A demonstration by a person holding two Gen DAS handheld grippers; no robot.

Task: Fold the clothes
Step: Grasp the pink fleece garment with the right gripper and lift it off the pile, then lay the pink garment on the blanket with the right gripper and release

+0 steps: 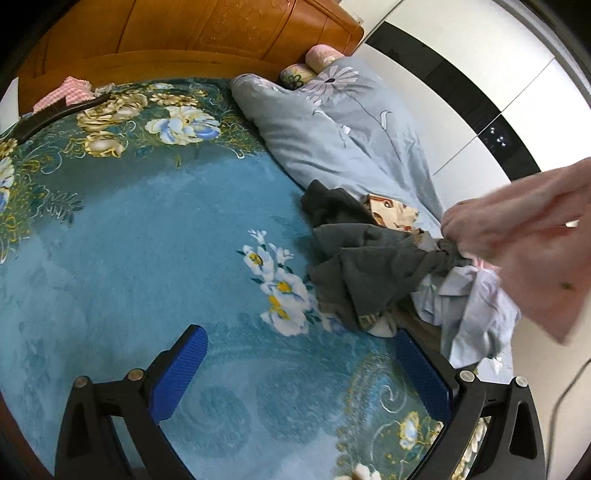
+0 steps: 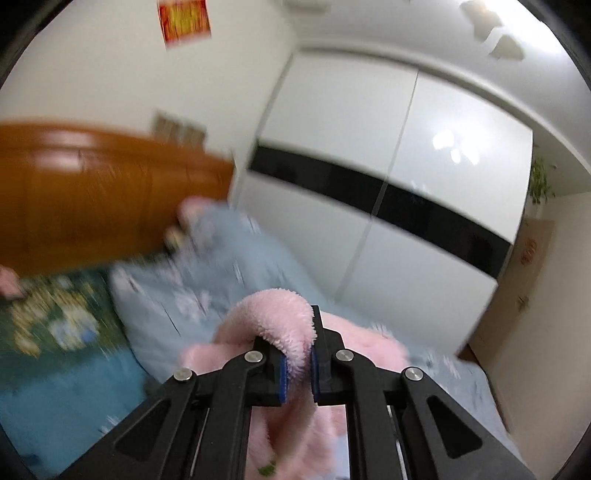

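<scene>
Left wrist view: left tool (image 1: 299, 373) spread wide, blue pads apart, holding nothing, above teal floral bedspread (image 1: 129, 240). Wooden headboard (image 1: 192, 33) behind. Grey-blue quilt (image 1: 332, 125) at right of bed. Heap of clothes (image 1: 373, 266) near bed's right edge, dark grey garment on top, pink fleece garment (image 1: 535, 258) lifted beside it.

Right wrist view: right tool (image 2: 297, 365) clamped narrow on pink fleece garment. Red poster (image 2: 184, 18) on wall, writing blurred, unreadable. White wardrobe (image 2: 388, 184) with black band.

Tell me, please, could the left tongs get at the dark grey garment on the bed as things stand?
Probably yes. The left tongs are open and empty, and the dark grey garment lies just ahead to their right, with only bare blue bedspread between.
</scene>
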